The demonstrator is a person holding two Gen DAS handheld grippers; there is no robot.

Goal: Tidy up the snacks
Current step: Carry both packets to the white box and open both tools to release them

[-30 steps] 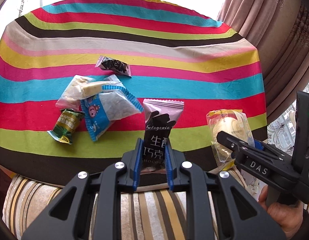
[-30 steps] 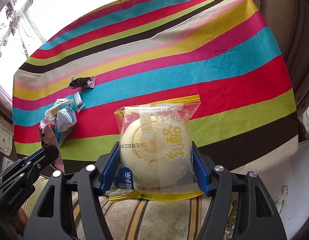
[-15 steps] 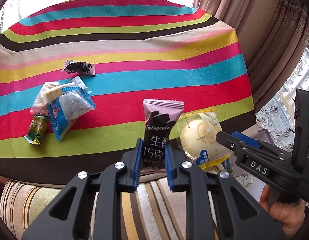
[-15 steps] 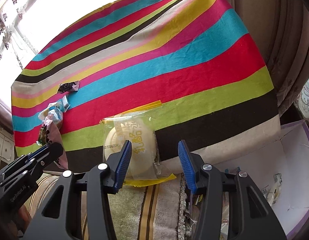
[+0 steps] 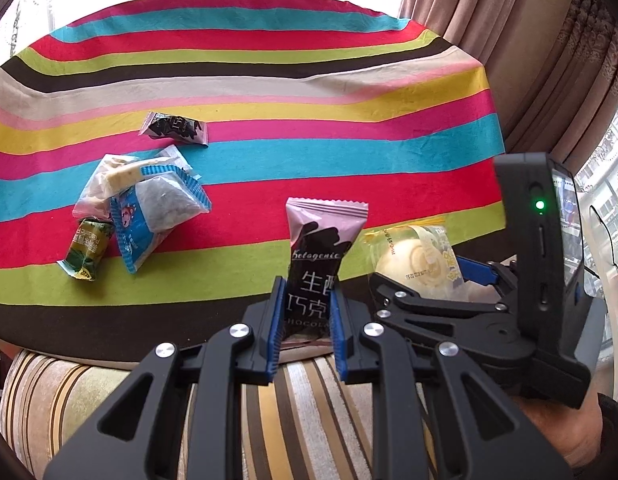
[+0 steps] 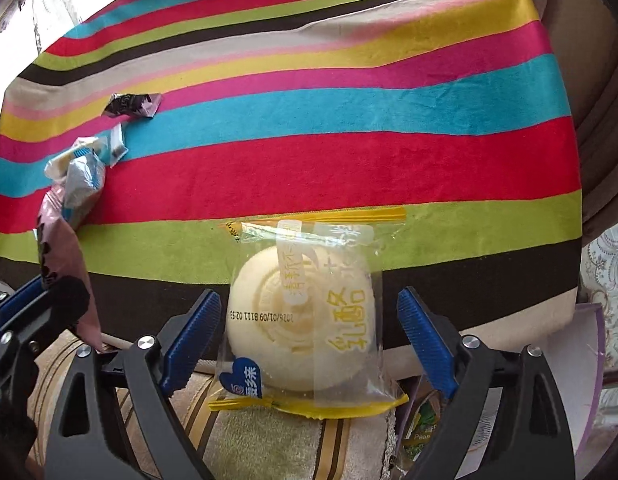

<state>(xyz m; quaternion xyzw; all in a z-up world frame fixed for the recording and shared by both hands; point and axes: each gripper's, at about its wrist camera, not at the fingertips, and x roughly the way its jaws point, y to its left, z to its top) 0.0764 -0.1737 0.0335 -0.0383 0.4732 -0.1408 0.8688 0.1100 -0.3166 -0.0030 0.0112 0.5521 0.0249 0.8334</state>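
Observation:
My left gripper (image 5: 305, 312) is shut on a pink and black chocolate bar packet (image 5: 319, 256), held upright over the near edge of the striped table (image 5: 309, 140). My right gripper (image 6: 309, 336) is open; a round pale cake in a clear yellow-edged wrapper (image 6: 305, 312) sits between its blue pads, touching neither, and I cannot tell what supports it. The cake also shows in the left wrist view (image 5: 419, 260), beside the right gripper (image 5: 433, 284). The chocolate bar shows at the left of the right wrist view (image 6: 65, 264).
On the table's left lie a blue-edged snack bag (image 5: 157, 212), a clear wrapped wafer (image 5: 117, 176), a small green packet (image 5: 87, 250) and a dark chocolate packet (image 5: 175, 128). A striped cushion (image 5: 269, 408) lies below. A box with snacks (image 6: 425, 432) and curtains (image 5: 529, 60) are on the right.
My right gripper's jaws have opened from the cake, which now sits loose between the pads. Both grippers swung right and then back toward the table edge. The left still holds the chocolate bar.

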